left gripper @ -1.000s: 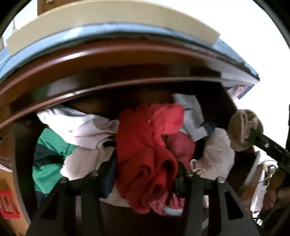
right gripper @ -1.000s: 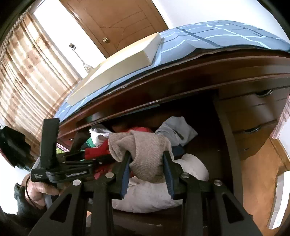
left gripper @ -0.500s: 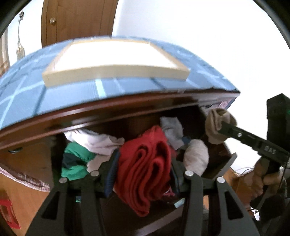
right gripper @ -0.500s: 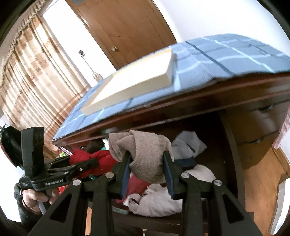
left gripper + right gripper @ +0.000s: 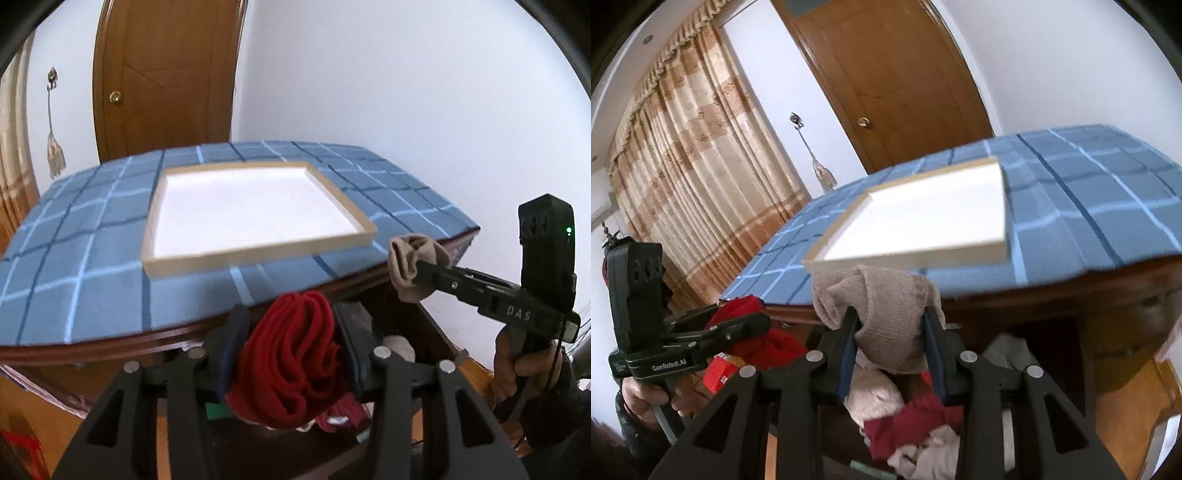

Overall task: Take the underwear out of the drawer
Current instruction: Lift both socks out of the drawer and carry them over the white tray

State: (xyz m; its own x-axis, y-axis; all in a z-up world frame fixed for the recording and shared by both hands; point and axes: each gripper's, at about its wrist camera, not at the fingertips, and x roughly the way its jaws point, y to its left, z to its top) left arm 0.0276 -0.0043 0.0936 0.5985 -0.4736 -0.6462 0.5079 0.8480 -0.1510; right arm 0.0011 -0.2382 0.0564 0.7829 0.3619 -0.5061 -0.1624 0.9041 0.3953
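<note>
My left gripper [image 5: 291, 343] is shut on a red bunched garment [image 5: 291, 354] and holds it above the open drawer, level with the front edge of the dresser top. My right gripper [image 5: 890, 332] is shut on a beige knitted garment [image 5: 886, 306], also lifted above the drawer [image 5: 1052, 354]. The right gripper also shows in the left wrist view [image 5: 413, 266] with the beige garment [image 5: 406, 262], and the left gripper shows in the right wrist view [image 5: 750, 317] with the red garment [image 5: 742, 306]. More clothes [image 5: 916, 428] lie in the drawer below.
A shallow wooden tray with a white floor [image 5: 251, 210] lies on the blue checked cloth [image 5: 92, 258] over the dresser top. Behind stand a wooden door [image 5: 166, 74] and white wall. Curtains [image 5: 694, 166] hang at left. A red box [image 5: 718, 373] sits low at left.
Both grippers have risen out of the drawer with their garments, from inside it up to the level of the dresser top. The tray and cloth have come into full view.
</note>
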